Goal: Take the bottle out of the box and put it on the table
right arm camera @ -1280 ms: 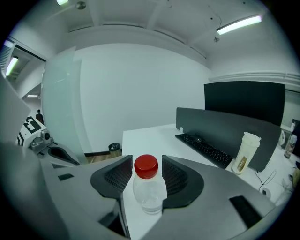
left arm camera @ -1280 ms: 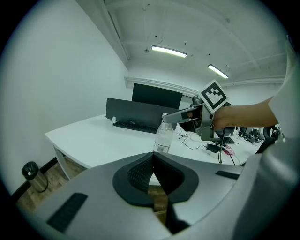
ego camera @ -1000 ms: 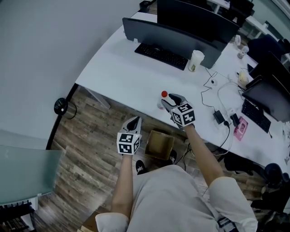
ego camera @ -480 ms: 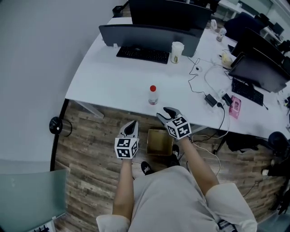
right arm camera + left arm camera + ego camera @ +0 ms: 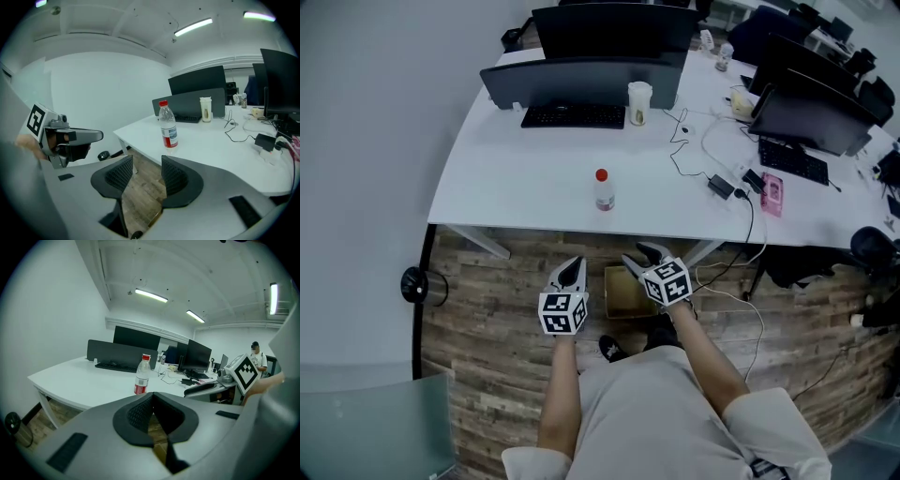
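- bottle [image 5: 602, 190] is out of the box, standing upright on the white table [image 5: 516, 178], on the near half and a little back from the front edge
- bottle look: clear plastic, red cap, red and white label band round the middle, slim neck; i can't tell how full it is
- nothing is touching it, and both grippers are well apart from it, held over the floor on my side of the table
- left gripper [image 5: 572, 272]: fingers pressed together and holding nothing, tip aimed toward the table
- right gripper [image 5: 649, 255]: fingers spread with only wood floor showing between the pads, nothing held
- cardboard box [image 5: 623, 291] is open, brown, on the wood floor just in front of the table edge; in the head view it lies between the two grippers, right beside the right one
- far side of the table: black keyboard [image 5: 572, 115], dark monitor [image 5: 581, 80], paper cup [image 5: 638, 101], loose cables [image 5: 712, 155]
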`<state>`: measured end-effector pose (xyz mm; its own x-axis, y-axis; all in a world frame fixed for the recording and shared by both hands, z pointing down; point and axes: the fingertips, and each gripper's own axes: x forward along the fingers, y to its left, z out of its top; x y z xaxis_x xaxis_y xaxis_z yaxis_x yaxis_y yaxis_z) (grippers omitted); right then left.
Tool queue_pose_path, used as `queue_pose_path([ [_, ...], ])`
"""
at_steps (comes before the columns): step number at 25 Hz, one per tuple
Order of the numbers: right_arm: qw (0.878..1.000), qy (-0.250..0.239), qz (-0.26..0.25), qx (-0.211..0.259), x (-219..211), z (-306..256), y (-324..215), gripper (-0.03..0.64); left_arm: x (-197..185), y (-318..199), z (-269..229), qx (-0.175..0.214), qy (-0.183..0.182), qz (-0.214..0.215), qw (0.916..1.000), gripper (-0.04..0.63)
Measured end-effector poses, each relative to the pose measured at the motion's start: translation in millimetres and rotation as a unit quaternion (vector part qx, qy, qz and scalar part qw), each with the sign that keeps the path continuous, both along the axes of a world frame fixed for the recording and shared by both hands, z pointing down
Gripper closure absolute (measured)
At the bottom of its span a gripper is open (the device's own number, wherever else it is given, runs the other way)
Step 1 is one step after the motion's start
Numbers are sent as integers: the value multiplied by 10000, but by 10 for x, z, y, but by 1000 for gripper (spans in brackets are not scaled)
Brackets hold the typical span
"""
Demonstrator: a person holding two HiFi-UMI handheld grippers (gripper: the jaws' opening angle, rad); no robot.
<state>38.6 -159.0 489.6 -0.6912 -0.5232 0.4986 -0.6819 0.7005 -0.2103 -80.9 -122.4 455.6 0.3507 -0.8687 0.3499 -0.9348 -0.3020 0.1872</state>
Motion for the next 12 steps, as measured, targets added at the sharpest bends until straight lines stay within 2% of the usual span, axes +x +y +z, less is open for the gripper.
queue_pose_path([
  [12,9986,-117,424,-281,91,291,636,399,67,448,178,-41,128,25,9999,581],
])
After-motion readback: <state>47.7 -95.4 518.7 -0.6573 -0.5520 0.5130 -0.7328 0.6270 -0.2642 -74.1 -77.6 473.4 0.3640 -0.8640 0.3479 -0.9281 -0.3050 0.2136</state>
